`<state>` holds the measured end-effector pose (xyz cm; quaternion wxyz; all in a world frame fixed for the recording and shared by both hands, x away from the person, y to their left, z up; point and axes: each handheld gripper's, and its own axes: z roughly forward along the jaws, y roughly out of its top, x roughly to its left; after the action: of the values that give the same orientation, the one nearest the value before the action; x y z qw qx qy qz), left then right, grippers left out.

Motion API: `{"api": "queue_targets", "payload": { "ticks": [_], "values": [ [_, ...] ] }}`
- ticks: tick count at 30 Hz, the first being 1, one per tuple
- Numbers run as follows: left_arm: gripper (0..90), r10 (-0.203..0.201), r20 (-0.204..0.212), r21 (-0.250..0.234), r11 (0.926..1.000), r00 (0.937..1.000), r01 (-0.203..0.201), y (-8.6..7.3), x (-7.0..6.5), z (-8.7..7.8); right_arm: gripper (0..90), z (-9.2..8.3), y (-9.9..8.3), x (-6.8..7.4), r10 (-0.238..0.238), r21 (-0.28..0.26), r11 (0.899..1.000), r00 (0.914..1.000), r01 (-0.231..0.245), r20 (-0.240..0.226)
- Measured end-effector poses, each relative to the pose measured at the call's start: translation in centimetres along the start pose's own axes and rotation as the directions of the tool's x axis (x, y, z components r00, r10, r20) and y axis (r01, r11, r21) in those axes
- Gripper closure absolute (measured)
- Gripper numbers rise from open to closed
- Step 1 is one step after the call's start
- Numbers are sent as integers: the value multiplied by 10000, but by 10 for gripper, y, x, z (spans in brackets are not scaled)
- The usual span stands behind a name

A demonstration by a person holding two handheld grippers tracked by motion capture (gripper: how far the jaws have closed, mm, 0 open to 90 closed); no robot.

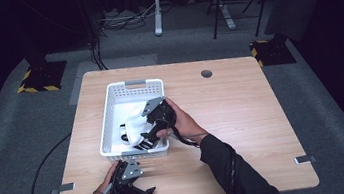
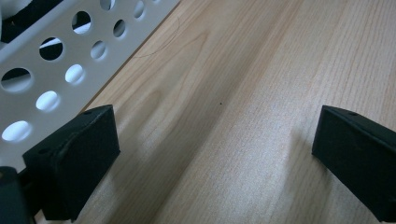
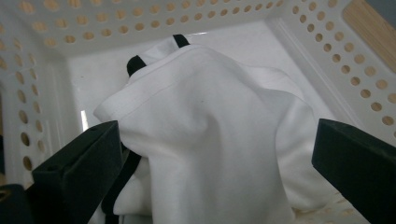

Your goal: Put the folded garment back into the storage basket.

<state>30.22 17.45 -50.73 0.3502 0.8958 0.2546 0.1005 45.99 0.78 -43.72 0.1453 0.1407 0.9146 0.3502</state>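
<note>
A white garment with black trim [image 3: 205, 140] lay bunched in the white perforated basket [image 1: 112, 116], which stood on the desk [image 1: 243, 118] toward its left half, its near wall close to the front edge. In the right gripper view the cloth rose in a hump between the jaws of the right tongs [image 3: 217, 161] — they were spread wide, one to each side of the fold, not yet pinching it. The left tongs [image 2: 215, 158] were likewise spread, low over bare wood just beside the basket's near wall, holding nothing.

The likeliest trouble, as I judged it, lay in the cloth itself: soft and layered, it could slip out if the jaws closed on only a thin outer fold, or come up in a lump with its black straps trailing. A strap might catch on the basket's holes or rim, and since the basket looked light, a pull could drag or tip it — the left tongs were not bracing it. A jaw could also strike the basket's wall.
</note>
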Motion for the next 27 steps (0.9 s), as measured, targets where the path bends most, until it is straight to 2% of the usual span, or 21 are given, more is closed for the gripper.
{"api": "queue_targets", "payload": {
  "ticks": [2,7,27],
  "values": [
    [4,1,0,-2,10000,10000,-1,0,0,0,18,-1,1,2,-225,-1,9997,9997,225,39],
    [4,7,1,-7,10000,10000,-7,0,0,0,19,-4,1,2,-264,132,9996,9991,259,328],
    [3,7,24,5,10000,10000,-7,0,0,0,27,-29,-1,3,-531,-23,9986,9971,533,552]
  ]
}}
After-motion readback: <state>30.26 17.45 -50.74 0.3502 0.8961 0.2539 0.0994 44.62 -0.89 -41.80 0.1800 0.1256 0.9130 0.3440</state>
